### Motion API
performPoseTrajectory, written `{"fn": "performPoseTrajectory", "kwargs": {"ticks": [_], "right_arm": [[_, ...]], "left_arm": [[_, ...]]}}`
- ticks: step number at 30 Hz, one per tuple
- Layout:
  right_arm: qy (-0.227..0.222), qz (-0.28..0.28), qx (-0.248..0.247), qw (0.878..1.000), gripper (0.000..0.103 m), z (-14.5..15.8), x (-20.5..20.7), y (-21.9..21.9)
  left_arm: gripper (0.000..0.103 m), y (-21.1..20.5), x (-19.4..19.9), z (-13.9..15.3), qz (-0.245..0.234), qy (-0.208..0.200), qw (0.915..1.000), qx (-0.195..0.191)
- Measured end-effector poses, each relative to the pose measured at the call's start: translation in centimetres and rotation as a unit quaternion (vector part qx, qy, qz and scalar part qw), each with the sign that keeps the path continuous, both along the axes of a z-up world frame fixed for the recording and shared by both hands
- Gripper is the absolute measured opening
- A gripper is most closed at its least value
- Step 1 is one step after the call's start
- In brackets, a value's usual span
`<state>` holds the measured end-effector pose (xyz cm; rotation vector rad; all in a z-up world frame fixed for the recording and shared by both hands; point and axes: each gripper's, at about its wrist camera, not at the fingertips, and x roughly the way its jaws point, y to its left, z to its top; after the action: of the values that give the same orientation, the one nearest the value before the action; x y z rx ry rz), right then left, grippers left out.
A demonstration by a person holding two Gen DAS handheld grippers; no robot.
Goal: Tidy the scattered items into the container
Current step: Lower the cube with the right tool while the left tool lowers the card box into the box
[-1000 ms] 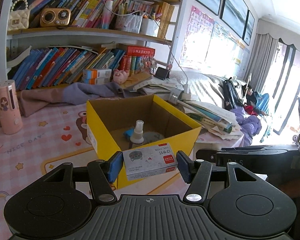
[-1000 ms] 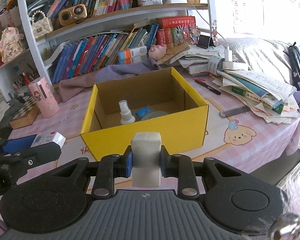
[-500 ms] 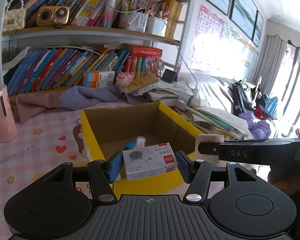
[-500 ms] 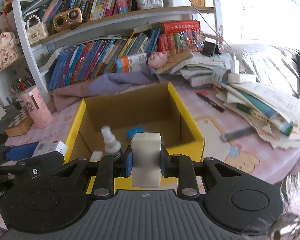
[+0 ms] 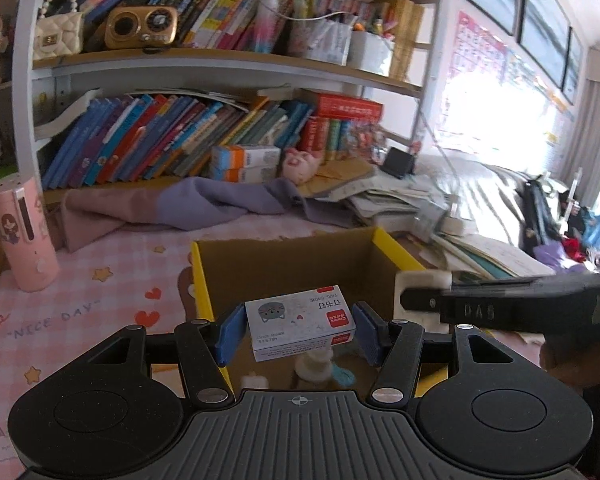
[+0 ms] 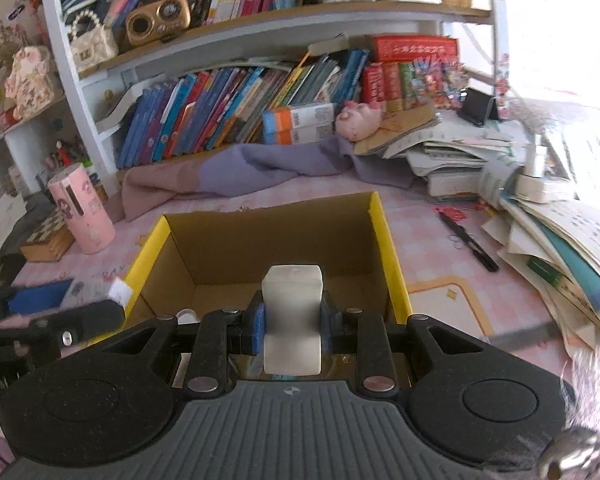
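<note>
Moved since earlier: both hand-held grippers are now carried in over the yellow box (image 6: 392, 264), which sat further ahead of them a second back; the loads are gripped the same way as before.

Left hand-held gripper (image 5: 298, 330): pinched on a small white staple box (image 5: 300, 322) with a grey cat face and red end, held flat between the blue pads (image 5: 230, 332), over the near-left part of the box opening.

Right hand-held gripper (image 6: 292, 330): pressed tight on a white block (image 6: 292, 316), upright between the pads, over the near edge of the box.

Seen from the other side: the right one pokes in at the right of the left view with the white block at its tip (image 5: 422, 280), right at the box's right wall; the left one is seen at the left edge of the right view.

Yellow box: cardboard inside, set on the pink checked bench (image 5: 100, 300).

Already in the box: a small spray bottle (image 5: 314, 364) and something blue (image 5: 342, 376), both blurred and mostly hidden.

Around: pink cylinder holder (image 6: 82, 212) to the left, purple cloth (image 6: 260, 168) behind, black pen (image 6: 466, 242) and a messy paper pile (image 6: 560, 232) to the right, bookshelf (image 5: 204, 60) at the back.
</note>
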<state>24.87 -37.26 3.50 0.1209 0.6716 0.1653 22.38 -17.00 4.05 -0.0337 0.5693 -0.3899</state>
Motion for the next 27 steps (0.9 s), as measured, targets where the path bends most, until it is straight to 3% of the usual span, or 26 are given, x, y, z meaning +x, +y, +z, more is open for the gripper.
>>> {"fn": "performPoseTrajectory", "kwargs": {"ticks": [5, 14, 22, 27], "right_arm": [[0.023, 0.037, -0.011, 0.999, 0.024, -1.5, 2.5, 0.0], [0.063, 0.08, -0.032, 0.994, 0.024, -3.9, 5.7, 0.3], [0.11, 0.113, -0.052, 0.986, 0.024, -5.9, 6.6, 0.8], [0.107, 0.13, -0.057, 0.984, 0.024, -6.0, 6.5, 1.0]], "left_arm": [[0.058, -1.0, 2.6, -0.4, 0.023, 0.004, 0.9997, 0.008], [0.058, -3.4, 6.6, -2.8, 0.016, 0.04, 0.9982, 0.042], [0.058, -4.4, 8.0, -4.7, 0.015, 0.074, 0.9953, 0.059], [0.058, -4.9, 8.1, -5.3, 0.015, 0.083, 0.994, 0.07]]}}
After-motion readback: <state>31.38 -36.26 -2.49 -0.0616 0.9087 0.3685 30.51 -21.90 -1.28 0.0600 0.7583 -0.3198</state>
